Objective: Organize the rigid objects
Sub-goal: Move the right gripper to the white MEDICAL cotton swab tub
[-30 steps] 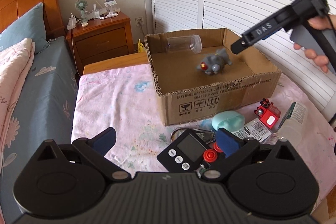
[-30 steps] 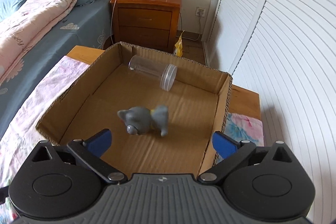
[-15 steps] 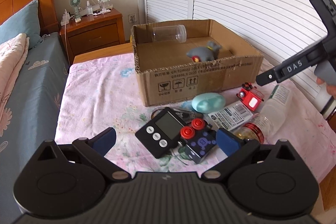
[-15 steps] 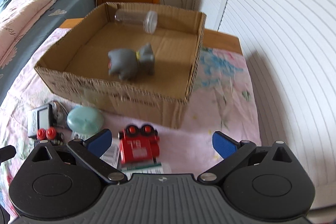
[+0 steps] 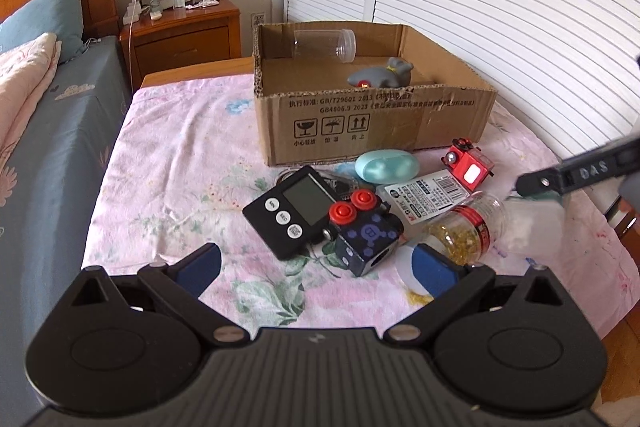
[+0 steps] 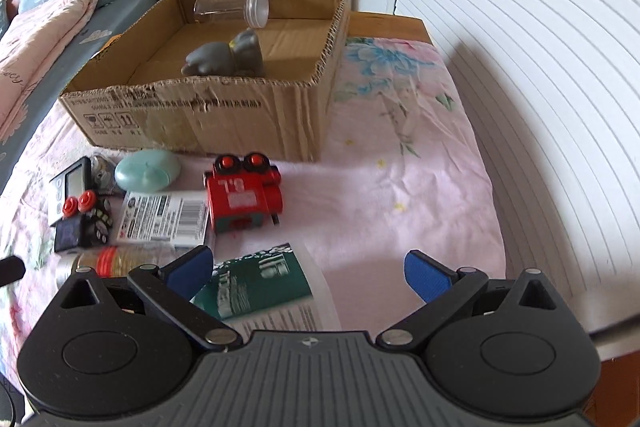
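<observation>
At the bottom of the right wrist view the right claw (image 6: 308,269) hangs with its blue pads wide apart and nothing between them; just under and ahead of its left pad lies a clear bottle (image 6: 260,283) with a green label, on its side, its long axis running from lower right to upper left across the claw's opening rather than along it. Beyond it, toward frame centre, stands the red truck (image 6: 243,191), squarely ahead of this claw and a little left, with a barcode packet (image 6: 166,215) touching its left side. The left claw (image 5: 316,269) at the bottom of its own view is likewise spread and empty; nearest it are the dark cube (image 5: 366,235) with two red buttons, just ahead between the pads and leaning to the right one, and a gold-filled jar (image 5: 466,227) at the right pad. A black timer (image 5: 294,207) lies touching the cube on the left, and a teal oval case (image 5: 386,167) sits farther on, near the box (image 5: 372,125). All these rest on the pink floral worktop (image 5: 172,163). In the box, upper centre of both views, a grey toy (image 6: 226,57) and a clear tube (image 6: 232,7) already lie. By my reading the bottle or truck falls to the right claw, which is nearer; the bottle would need the claw turned across its axis.
</observation>
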### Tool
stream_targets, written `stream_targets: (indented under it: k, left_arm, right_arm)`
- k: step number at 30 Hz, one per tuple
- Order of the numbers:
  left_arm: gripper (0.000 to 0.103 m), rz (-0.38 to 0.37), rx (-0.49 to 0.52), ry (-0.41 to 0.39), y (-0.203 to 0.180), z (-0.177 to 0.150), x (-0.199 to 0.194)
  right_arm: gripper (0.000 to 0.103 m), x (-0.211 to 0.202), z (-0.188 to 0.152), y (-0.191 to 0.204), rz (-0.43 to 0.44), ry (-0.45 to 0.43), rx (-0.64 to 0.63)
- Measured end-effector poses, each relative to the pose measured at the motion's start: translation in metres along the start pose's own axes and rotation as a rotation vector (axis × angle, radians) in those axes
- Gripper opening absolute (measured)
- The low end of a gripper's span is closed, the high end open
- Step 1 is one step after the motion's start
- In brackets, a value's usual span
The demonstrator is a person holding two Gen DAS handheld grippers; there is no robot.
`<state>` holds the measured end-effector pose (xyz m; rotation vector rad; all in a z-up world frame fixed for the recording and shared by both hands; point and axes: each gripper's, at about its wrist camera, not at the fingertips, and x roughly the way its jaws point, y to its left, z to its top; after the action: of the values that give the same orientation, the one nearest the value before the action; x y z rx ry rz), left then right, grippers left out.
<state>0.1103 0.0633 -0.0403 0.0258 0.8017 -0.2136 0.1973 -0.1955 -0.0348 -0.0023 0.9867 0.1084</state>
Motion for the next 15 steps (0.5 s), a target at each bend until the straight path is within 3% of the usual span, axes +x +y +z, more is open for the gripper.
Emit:
stream_targets:
  k: [10, 15]
  left_arm:
    - [0.101, -0.003, -0.021, -0.003, 0.001, -0.001, 0.001]
    - [0.101, 0.0, -0.015, 0.01, 0.0, 0.002, 0.007]
  right_arm:
    - [0.103, -0.029, -0.049, 0.004, 0.11, -0.052, -0.073]
    - [0.103, -0.013, -0.06, 0.021, 0.042, -0.035, -0.156]
